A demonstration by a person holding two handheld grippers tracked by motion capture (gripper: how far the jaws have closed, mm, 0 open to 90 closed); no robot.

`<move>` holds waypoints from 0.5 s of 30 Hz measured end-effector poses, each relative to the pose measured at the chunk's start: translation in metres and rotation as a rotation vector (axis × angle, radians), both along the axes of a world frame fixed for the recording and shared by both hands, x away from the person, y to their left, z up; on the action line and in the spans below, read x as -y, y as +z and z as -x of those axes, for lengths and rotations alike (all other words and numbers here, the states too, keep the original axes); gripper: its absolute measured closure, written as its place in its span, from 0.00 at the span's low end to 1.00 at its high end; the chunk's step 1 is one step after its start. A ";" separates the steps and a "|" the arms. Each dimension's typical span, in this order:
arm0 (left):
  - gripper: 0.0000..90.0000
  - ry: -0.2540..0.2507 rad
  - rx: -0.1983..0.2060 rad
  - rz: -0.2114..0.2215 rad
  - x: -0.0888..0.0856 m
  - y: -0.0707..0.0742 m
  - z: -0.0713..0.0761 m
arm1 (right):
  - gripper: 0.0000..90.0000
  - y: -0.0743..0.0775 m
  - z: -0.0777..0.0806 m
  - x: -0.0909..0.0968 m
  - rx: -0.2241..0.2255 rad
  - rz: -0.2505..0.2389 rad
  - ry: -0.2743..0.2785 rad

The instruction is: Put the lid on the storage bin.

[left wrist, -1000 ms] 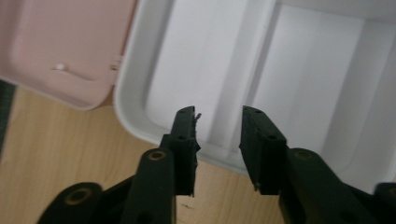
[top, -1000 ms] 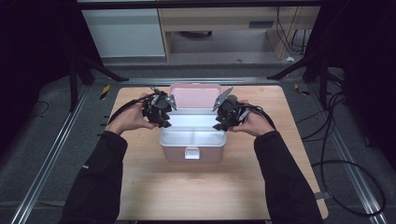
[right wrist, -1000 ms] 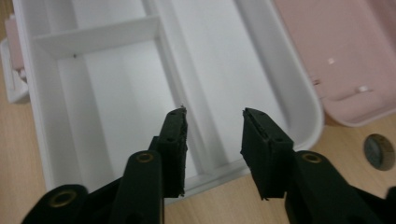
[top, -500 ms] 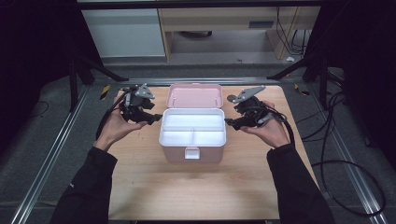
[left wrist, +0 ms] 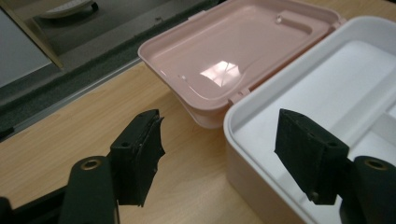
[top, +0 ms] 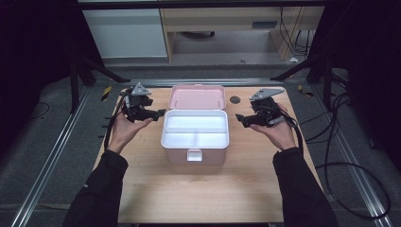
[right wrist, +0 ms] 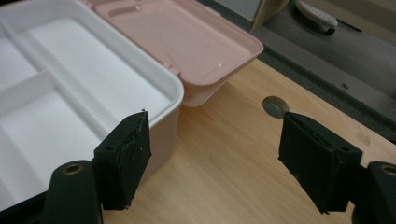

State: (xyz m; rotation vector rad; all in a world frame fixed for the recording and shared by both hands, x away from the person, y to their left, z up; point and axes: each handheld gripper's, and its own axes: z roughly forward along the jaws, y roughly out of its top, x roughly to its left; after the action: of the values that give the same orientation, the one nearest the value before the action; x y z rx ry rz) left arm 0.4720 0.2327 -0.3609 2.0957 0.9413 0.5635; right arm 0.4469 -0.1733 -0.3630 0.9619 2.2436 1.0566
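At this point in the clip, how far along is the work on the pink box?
Done: the box stands open, its pink lid folded back flat on the table, and the white divided tray lies exposed. In hand: nothing; the left gripper and right gripper sit beside the box, jaws just opened, nothing between them. Left: probably filling or taking out the tray, though nothing to load is visible.

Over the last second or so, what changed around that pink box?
Both hands drew sideways off the box to either side. The left gripper and the right gripper let go of it; their jaws have just been opening and now stand wide with nothing between them. The box kept its place on the table, its lid still folded back and its white tray bare.
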 end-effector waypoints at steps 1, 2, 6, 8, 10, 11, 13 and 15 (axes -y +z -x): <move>0.34 0.000 0.000 0.000 0.000 0.000 0.000 | 0.28 0.000 0.000 0.000 0.000 0.000 0.000; 0.33 0.022 0.013 0.019 -0.001 -0.001 -0.006 | 0.28 0.000 -0.009 0.000 0.007 -0.045 -0.038; 0.32 0.053 -0.002 0.031 0.000 -0.002 -0.018 | 0.29 0.000 -0.027 -0.002 0.011 -0.108 -0.086; 0.32 0.057 0.001 0.036 0.001 -0.002 -0.021 | 0.29 0.001 -0.030 -0.003 0.010 -0.116 -0.089; 0.32 0.067 0.002 0.045 0.002 -0.002 -0.028 | 0.30 0.002 -0.039 -0.008 0.010 -0.132 -0.092; 0.32 0.077 -0.002 0.057 0.004 -0.002 -0.033 | 0.30 0.003 -0.046 -0.013 0.010 -0.125 -0.095; 0.32 0.083 -0.006 0.062 0.004 -0.002 -0.037 | 0.30 0.002 -0.053 -0.017 0.016 -0.133 -0.094; 0.33 0.087 -0.012 0.092 0.007 -0.004 -0.046 | 0.32 0.001 -0.060 -0.021 0.012 -0.149 -0.101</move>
State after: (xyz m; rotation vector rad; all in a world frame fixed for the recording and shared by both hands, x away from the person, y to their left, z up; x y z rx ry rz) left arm 0.5181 0.2259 -0.3652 1.9862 1.0497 0.5425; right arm 0.5070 -0.1520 -0.3623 1.1148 2.1067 1.1935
